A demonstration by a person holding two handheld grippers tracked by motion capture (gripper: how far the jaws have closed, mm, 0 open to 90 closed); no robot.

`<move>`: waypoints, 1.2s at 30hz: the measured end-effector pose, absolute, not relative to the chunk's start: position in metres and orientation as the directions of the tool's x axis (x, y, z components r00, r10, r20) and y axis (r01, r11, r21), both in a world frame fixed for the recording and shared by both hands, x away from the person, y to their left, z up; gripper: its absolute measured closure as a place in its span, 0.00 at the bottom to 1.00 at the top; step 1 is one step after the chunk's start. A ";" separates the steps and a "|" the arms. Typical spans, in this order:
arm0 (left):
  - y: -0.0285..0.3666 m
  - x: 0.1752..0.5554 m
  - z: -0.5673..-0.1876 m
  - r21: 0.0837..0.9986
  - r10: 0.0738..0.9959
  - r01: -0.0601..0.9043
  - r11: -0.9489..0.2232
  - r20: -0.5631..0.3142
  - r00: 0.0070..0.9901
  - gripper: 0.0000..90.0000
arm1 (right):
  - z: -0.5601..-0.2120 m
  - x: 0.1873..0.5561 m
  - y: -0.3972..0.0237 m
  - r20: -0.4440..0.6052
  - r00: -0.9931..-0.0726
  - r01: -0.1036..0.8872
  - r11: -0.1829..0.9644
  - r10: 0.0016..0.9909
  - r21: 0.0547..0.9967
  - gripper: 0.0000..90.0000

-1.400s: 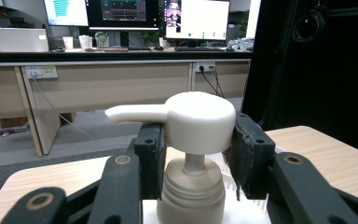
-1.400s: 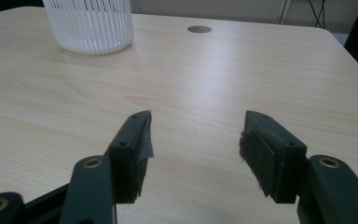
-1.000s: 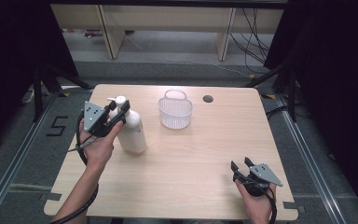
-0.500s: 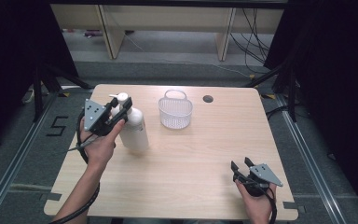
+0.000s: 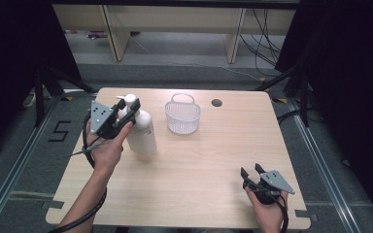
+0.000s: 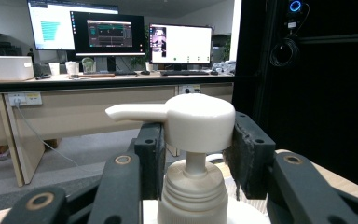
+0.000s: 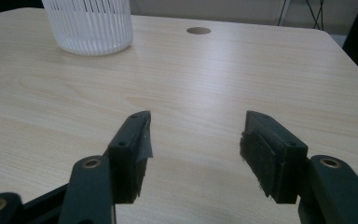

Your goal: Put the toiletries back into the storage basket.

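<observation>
A white pump bottle (image 5: 143,133) stands at the left of the wooden table (image 5: 209,160). My left gripper (image 5: 128,108) is shut on its pump head (image 6: 198,123), one black pad against each side, with the spout pointing left in the left gripper view. The bottle's neck and screw cap (image 6: 193,196) sit low between the jaws. My right gripper (image 5: 251,171) rests near the table's front right corner, held in a hand. Its jaws stand open with bare table between them (image 7: 196,135).
A white ribbed basket (image 5: 182,116) with a handle stands right of the bottle, toward the far edge; its wall (image 7: 91,25) is ahead of the right gripper. A round hole (image 5: 217,103) lies in the tabletop beyond it. Desks and monitors fill the background of the left gripper view.
The left gripper and the bottle have shifted very slightly toward the far side. The right gripper has kept still.
</observation>
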State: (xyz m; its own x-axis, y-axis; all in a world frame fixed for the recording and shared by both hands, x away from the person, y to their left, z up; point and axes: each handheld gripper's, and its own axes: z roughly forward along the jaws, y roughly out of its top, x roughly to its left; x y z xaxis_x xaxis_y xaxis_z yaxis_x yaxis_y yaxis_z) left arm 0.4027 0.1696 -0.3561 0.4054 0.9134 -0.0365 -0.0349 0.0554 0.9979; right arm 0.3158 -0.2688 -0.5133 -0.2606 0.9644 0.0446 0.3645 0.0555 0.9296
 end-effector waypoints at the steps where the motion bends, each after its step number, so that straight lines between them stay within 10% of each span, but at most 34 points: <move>1: 0.170 0.403 -0.356 0.998 0.913 -0.035 0.055 -0.037 0.405 0.66 | -0.513 0.316 -0.269 0.045 -0.261 0.364 0.055 0.964 0.930 0.47; 36: 0.149 0.418 -0.340 0.996 0.900 -0.067 0.063 -0.028 0.434 0.66 | -0.513 0.315 -0.268 0.050 -0.249 0.370 0.047 0.967 0.928 0.47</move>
State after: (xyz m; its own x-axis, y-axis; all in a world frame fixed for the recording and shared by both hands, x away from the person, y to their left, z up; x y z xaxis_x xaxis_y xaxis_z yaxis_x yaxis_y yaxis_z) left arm 0.4185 0.1487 -0.3401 0.4342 0.9004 -0.0277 -0.0667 0.0628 0.9958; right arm 0.3147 -0.2681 -0.5132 -0.2488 0.9672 0.0504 0.3702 0.0469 0.9278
